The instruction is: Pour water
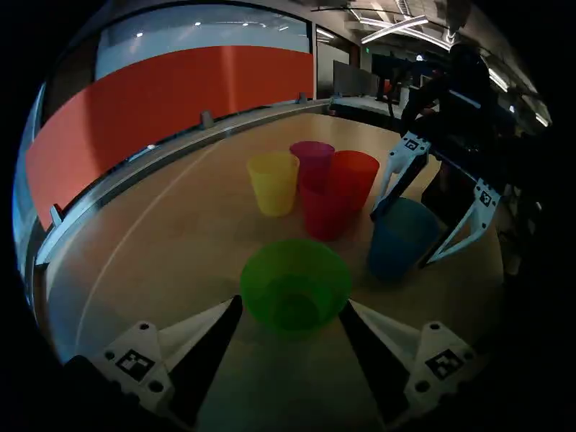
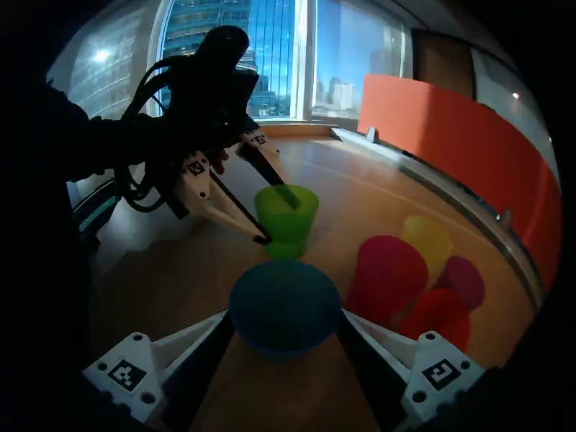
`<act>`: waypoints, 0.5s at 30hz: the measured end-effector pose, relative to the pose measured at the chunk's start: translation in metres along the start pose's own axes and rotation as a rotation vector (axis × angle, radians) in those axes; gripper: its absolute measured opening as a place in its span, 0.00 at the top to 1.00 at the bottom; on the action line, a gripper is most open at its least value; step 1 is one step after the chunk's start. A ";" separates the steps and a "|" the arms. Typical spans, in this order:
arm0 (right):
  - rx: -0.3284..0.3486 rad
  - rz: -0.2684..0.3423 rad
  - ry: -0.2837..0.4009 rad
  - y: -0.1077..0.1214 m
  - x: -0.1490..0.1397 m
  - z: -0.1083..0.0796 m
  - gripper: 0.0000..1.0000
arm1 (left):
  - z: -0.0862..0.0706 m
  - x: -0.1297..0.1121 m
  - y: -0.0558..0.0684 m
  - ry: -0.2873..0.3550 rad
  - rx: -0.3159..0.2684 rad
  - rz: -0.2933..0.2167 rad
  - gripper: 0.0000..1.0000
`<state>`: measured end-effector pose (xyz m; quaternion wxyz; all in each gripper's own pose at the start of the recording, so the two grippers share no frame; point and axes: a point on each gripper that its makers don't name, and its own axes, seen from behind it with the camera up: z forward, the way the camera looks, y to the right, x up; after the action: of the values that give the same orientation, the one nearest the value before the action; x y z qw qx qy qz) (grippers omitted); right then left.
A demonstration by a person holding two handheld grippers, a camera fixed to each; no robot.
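Observation:
A green cup [image 1: 295, 277] stands on the wooden table between the fingers of my left gripper [image 1: 290, 302], and both fingers rest against its sides. To its right a blue cup [image 1: 403, 223] stands upright, with my right gripper [image 1: 399, 241] closed around it. In the right gripper view the blue cup [image 2: 284, 302] sits between the right gripper [image 2: 285, 320] fingers. Beyond it the left gripper [image 2: 279, 222] clasps the green cup [image 2: 288, 212]. Whether either cup holds water cannot be told.
A yellow cup [image 1: 273, 183], a magenta cup [image 1: 313, 158] and two red cups [image 1: 354, 176] cluster behind the green cup. An orange wall panel [image 1: 165, 101] runs along the table's far edge. A person in dark sleeves [image 2: 86, 144] holds the left gripper. Bare tabletop [image 1: 165, 237] lies on the left.

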<state>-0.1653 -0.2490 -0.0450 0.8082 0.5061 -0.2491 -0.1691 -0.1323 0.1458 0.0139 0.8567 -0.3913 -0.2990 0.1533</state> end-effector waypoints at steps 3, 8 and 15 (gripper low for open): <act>-0.010 0.007 0.000 0.001 -0.002 -0.005 0.00 | -0.004 -0.002 -0.001 -0.001 0.010 -0.003 0.02; -0.038 0.021 -0.002 0.004 -0.010 -0.018 0.00 | -0.012 -0.009 -0.004 -0.005 0.034 -0.007 0.02; -0.094 0.049 0.005 0.008 -0.020 -0.037 0.00 | -0.028 -0.015 -0.005 0.000 0.074 -0.023 0.02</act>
<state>-0.1605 -0.2076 -0.0557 0.8356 0.4619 -0.2510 -0.1596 -0.1264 0.1193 -0.0028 0.8723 -0.3557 -0.2978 0.1545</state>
